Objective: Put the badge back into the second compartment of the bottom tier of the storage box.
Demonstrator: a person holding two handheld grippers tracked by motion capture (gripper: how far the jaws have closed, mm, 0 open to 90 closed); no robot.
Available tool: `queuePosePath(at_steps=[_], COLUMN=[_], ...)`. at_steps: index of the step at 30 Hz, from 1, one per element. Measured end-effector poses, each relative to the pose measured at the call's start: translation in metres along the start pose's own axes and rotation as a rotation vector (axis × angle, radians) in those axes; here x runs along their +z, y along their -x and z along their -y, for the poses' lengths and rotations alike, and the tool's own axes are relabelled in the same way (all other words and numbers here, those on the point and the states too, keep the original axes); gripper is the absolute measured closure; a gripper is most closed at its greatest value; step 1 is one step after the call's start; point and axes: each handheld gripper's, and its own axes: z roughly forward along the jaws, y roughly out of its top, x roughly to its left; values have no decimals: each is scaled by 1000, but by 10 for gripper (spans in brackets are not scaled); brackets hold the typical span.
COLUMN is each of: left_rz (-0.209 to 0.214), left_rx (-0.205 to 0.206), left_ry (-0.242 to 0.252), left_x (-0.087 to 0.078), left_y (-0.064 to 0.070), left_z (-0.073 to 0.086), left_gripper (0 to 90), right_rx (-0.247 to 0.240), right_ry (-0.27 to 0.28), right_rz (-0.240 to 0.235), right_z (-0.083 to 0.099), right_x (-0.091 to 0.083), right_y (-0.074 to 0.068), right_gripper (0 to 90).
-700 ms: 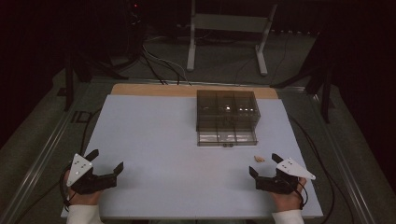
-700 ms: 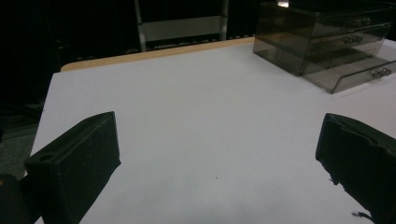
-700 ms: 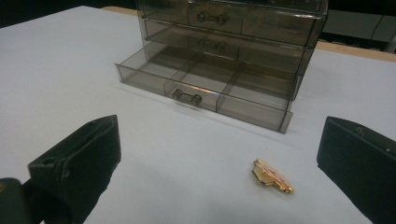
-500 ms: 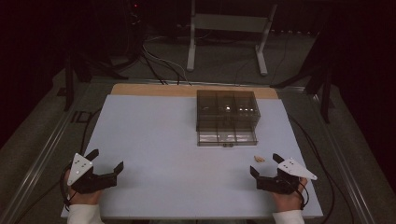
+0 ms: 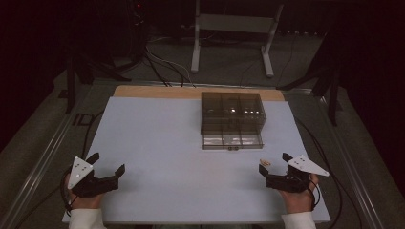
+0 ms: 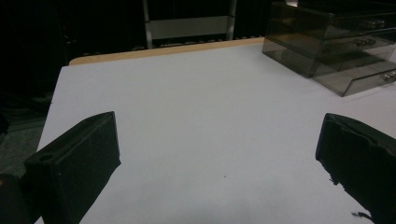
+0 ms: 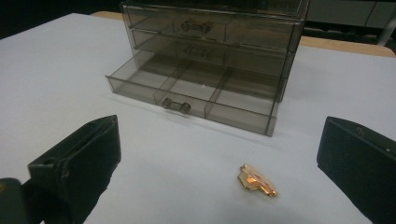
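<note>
Between the wide-spread black jaws of the right gripper [image 7: 217, 158], which grip nothing, a small gold-coloured metal piece [image 7: 257, 179] lies flat on the pale blue table sheet [image 7: 56, 70], a little nearer the right-hand jaw and just ahead of the fingertips. Its exact form is hard to read; it looks like a clasp or a bit of jewellery. Beyond it, further ahead of the fingers, stands the smoky clear plastic drawer chest [image 7: 210, 60], its bottom drawer [image 7: 187, 91] pulled out, divided into compartments and apparently empty, while the two drawers above are shut. From above, the same gripper [image 5: 277, 167] sits low at the near table edge with the gold piece [image 5: 265, 162] just beside its inner jaw. The left gripper [image 6: 217, 163], jaws equally wide apart and holding nothing, rests well apart from everything over bare sheet. Judging by this, the drawer is ready but the piece is not yet picked up; grasping it, placing it in a compartment and closing the drawer all remain.
</note>
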Motion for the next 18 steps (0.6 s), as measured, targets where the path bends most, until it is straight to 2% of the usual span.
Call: queuePosePath(at_steps=[18], left_rz=[4], left_rx=[-4], left_ry=[-6], left_x=[3], left_y=[1], left_z=[2], left_gripper=[4], right_rx=[20], right_ry=[-95], right_rz=[10], right_z=[-8], right_x=[12], right_y=[16], right_gripper=[0])
